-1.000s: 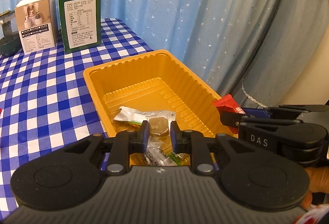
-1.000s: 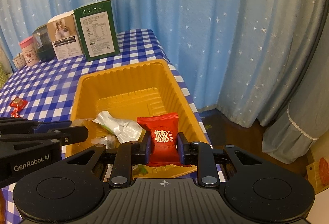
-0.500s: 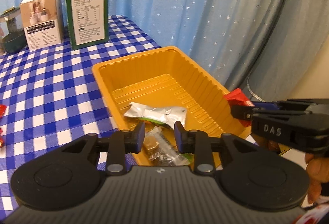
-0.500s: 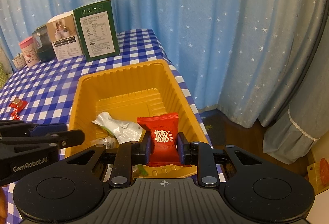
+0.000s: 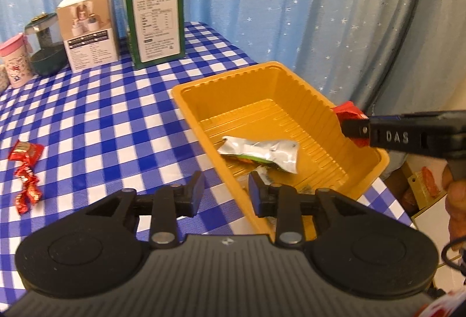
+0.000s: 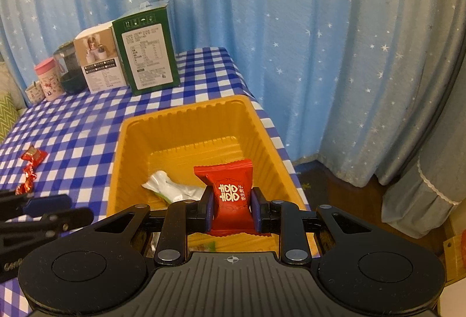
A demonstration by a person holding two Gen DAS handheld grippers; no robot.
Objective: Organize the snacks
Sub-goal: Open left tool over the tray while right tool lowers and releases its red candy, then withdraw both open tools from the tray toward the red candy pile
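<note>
Right gripper [image 6: 231,213]: nearest in its own view, jaws pinching a red snack packet [image 6: 231,197] held upright above the near end of the yellow tray [image 6: 263,139].
Packet writing: white Chinese characters on the red front; the small ones are too fine to read.
Left gripper [image 5: 225,194]: jaws opening, nothing between them; it sits above the tray's near left rim and the tablecloth.
Cut off: in the left wrist view the right gripper enters from the right edge, only its fingers and a bit of red packet showing, with part of a hand [image 5: 455,200] at the frame edge.
Lettering on tools: "DAS" on the right gripper's side; a partly cut "Gen…" on the left gripper in the right wrist view.
Tray contents: a silver wrapper [image 5: 262,152] with green and orange print lies on the tray floor; more wrappers at the near end are hidden behind the gripper bodies.
Loose candies [image 5: 26,168]: several red pieces on the cloth, well left of the tray, blurred.
Surface: a blue and white checked tablecloth [image 5: 102,119] over the table.
Far end: green box [image 5: 154,20] with a white printed panel, text too small to read; just beside it a beige box [image 5: 88,28] with a product photo; then a dark jar [image 5: 46,52], partly hidden, and a pink-lidded cup [image 5: 16,60].
Room: blue star-print curtain [image 6: 291,26] behind; a grey lace-trimmed curtain [image 6: 431,186] at right.
</note>
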